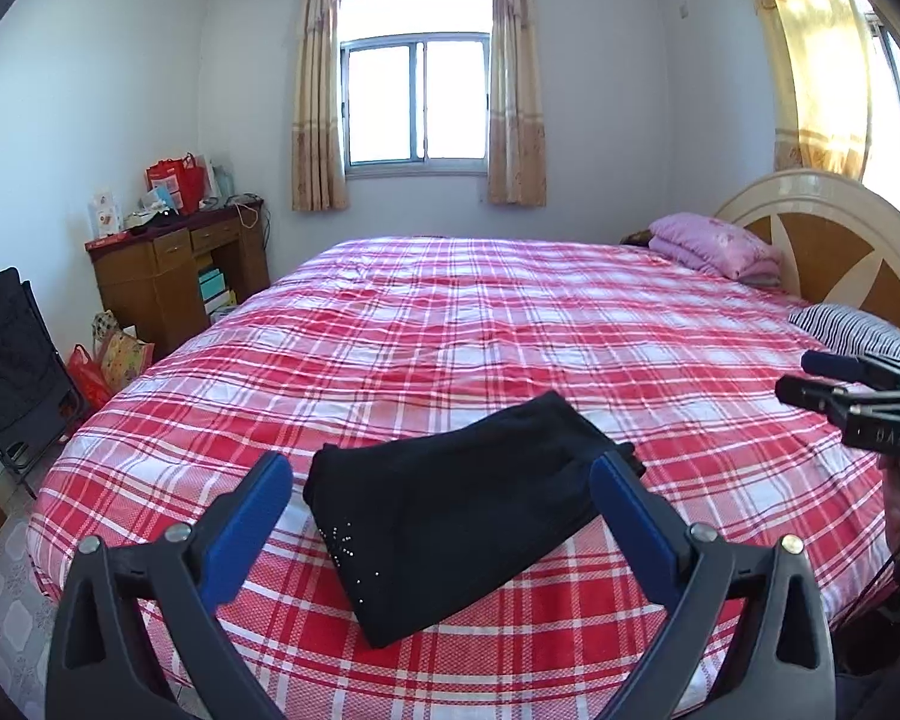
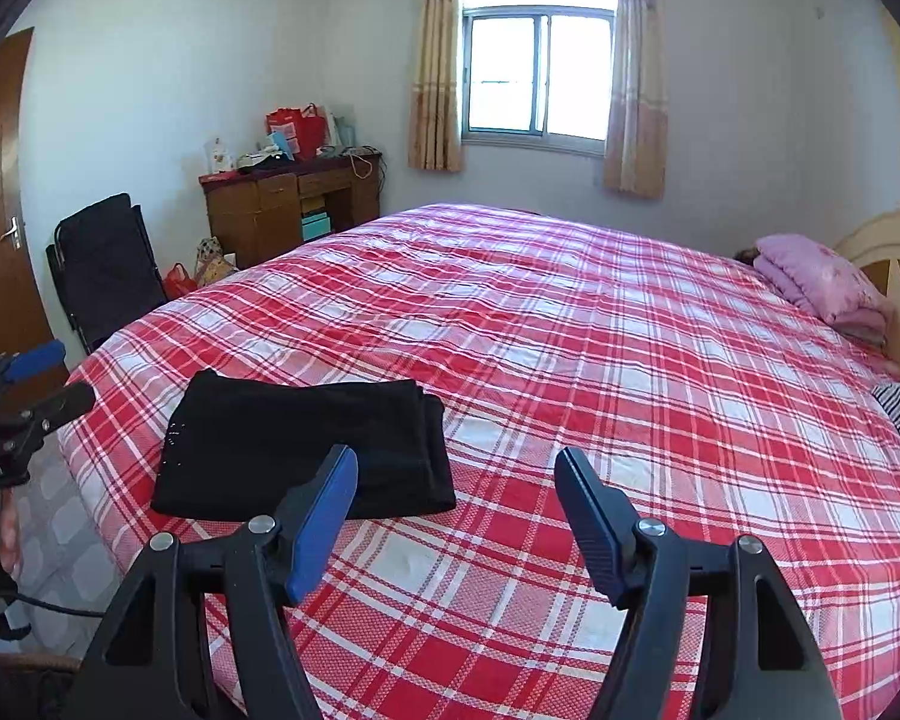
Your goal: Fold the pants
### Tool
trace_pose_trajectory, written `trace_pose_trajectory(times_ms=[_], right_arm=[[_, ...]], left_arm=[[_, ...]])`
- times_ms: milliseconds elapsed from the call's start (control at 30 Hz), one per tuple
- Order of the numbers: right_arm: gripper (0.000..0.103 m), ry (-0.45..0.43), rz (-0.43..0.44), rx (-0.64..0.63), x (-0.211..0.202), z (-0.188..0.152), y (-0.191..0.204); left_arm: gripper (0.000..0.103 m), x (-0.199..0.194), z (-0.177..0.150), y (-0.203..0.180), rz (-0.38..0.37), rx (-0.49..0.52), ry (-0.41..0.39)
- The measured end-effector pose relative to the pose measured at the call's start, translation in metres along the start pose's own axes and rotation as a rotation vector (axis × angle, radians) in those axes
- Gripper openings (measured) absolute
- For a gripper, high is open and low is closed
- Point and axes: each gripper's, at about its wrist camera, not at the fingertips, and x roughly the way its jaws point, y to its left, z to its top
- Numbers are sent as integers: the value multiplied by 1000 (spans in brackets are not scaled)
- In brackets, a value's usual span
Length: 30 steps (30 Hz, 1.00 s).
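Observation:
The black pants (image 1: 462, 510) lie folded into a compact rectangle on the red plaid bed (image 1: 510, 330), near its front corner. Small studs show on one edge. My left gripper (image 1: 444, 474) is open and empty, held above the bundle with a finger on each side. My right gripper (image 2: 456, 468) is open and empty, above the bedspread to the right of the pants (image 2: 306, 450). The right gripper also shows in the left wrist view (image 1: 810, 378), and the left gripper in the right wrist view (image 2: 60, 375).
A pink folded quilt (image 1: 714, 243) and a striped pillow (image 1: 852, 330) lie by the headboard (image 1: 834, 228). A wooden desk (image 1: 174, 264) with bags, a black folding chair (image 1: 12, 354) and a door (image 2: 0, 210) stand left of the bed.

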Motion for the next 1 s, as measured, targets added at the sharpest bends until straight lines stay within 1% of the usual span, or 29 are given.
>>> trace_pose_trajectory(times_ms=[267, 1000], right_arm=[[70, -14, 10, 10, -6, -1, 0], [70, -41, 6, 14, -13, 1, -4]], left_arm=[[103, -5, 1, 2, 0, -24, -15], [103, -8, 0, 0, 7, -18, -17]])
